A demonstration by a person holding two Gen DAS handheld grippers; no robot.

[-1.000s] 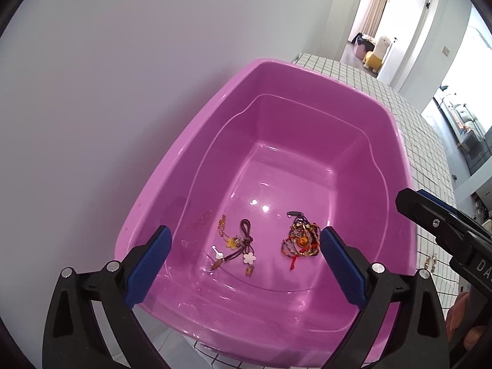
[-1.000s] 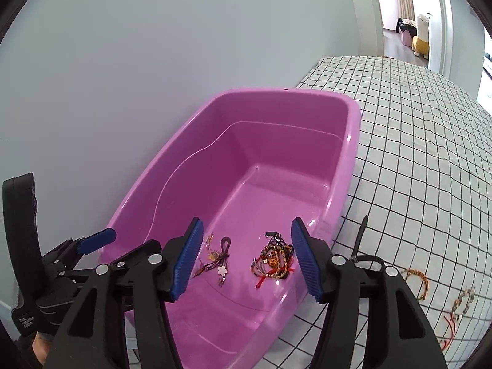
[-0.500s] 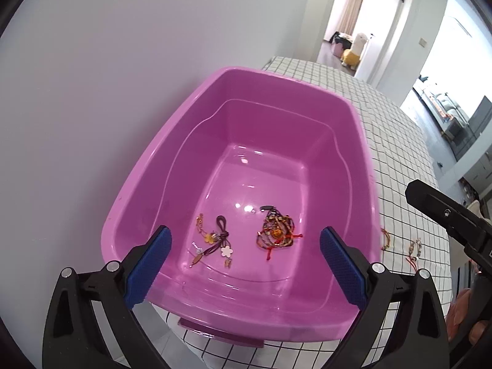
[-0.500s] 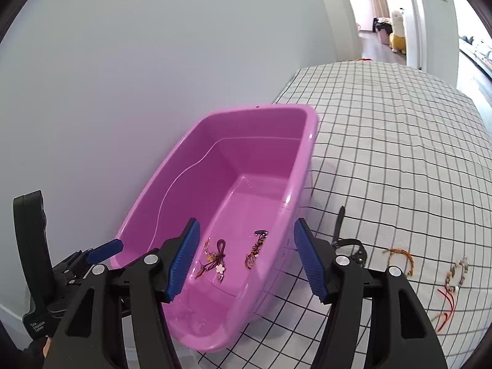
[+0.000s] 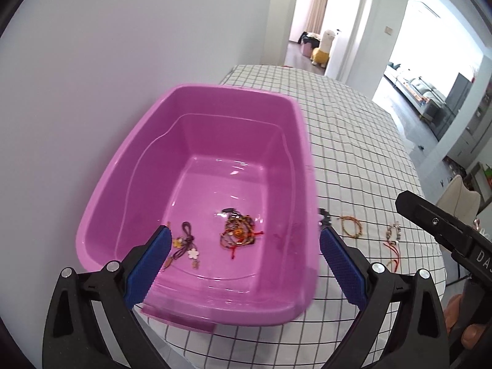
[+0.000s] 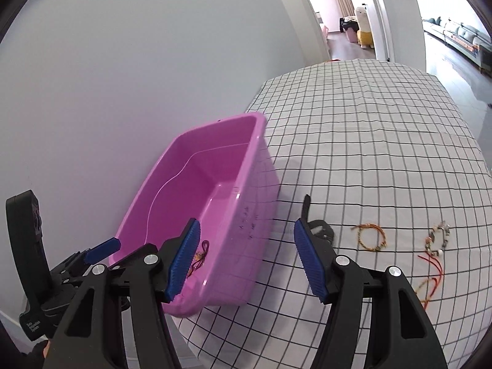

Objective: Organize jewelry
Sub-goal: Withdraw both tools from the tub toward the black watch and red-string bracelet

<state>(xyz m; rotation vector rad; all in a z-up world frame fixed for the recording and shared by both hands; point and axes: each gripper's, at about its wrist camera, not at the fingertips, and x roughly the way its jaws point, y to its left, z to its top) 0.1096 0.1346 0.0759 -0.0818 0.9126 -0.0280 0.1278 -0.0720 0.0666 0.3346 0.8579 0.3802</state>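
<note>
A pink plastic tub stands on the checked tablecloth by the wall. In it lie a tangle of beaded bracelets and a cord with flower charms. On the cloth to its right lie a black piece, an orange-gold bracelet, and a beaded bracelet with red cords. My left gripper is open and empty, above the tub's near end. My right gripper is open and empty, over the tub's right wall.
The checked tablecloth stretches to the right and far side. A grey wall stands directly left of the tub. The table's near edge drops off below the grippers. A doorway opens beyond the table.
Both grippers have pulled back and up from the tub, and the right one has swung rightward. The loose jewelry on the cloth has come into view. Both stay open.
</note>
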